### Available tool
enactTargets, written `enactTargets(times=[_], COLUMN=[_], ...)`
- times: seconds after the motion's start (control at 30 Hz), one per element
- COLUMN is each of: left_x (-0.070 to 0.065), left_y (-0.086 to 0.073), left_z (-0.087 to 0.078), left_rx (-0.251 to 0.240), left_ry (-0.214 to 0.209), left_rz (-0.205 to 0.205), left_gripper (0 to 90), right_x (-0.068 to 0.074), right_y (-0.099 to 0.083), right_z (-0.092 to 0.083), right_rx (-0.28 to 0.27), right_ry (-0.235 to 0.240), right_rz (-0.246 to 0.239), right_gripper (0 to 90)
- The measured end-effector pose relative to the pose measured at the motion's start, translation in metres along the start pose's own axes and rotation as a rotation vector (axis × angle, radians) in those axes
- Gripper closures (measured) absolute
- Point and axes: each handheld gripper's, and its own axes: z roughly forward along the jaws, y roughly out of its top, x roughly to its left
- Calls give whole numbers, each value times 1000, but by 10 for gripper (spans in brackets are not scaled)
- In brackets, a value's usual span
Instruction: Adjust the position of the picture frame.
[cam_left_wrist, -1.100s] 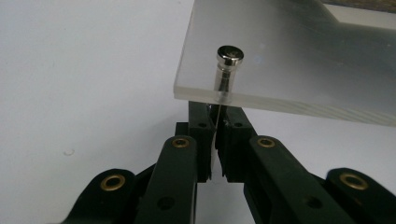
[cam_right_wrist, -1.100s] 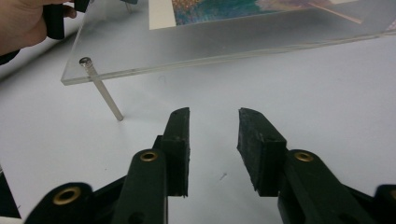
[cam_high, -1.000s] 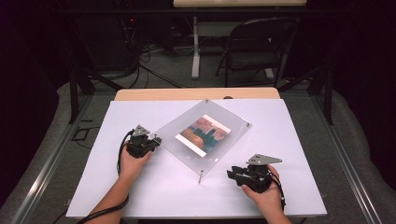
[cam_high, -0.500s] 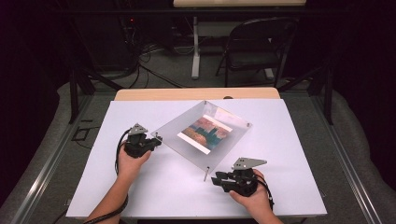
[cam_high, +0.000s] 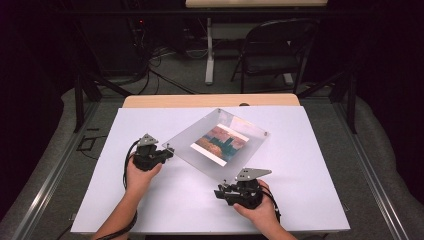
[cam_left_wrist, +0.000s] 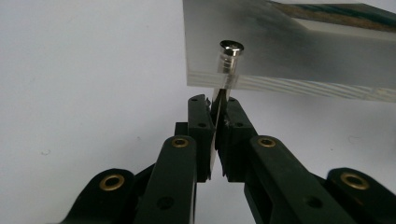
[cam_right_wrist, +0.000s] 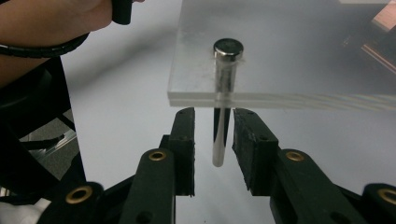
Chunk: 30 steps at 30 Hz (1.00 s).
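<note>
A white table (cam_high: 150, 210) stands in a dark room with a folding chair (cam_high: 280, 50) behind it. On it lies a clear picture frame (cam_high: 220, 142), tilted, with metal pins at its corners. The left gripper (cam_left_wrist: 215, 109) is clamped on one corner pin (cam_left_wrist: 230, 56); the right gripper (cam_right_wrist: 214, 119) has its jaws apart around another pin (cam_right_wrist: 223, 93), not yet gripping. Judging by this, one hold is made and the second remains.
</note>
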Motion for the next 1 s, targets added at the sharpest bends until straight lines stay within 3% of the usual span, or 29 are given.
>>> enactTargets(times=[0.17,0.27,0.47,0.63,1.0], left_x=[0,0,0,-1,-17], left_y=[-1,-2,-2,-2,-3], left_z=[0,0,1,-1,-22], left_rx=[2,4,4,2,-30], left_ry=[0,1,1,-7,-20], left_rz=[-1,-1,-1,9,57], left_gripper=[843,843,843,844,851], right_x=[1,2,1,3,-2], right_y=[1,1,1,2,4], right_z=[5,6,6,5,-13], right_rx=[7,20,27,32,-5], right_ry=[-4,-11,-10,-38,-36], right_rz=[-8,-20,-19,-41,-14], right_gripper=[752,843,850,851,852])
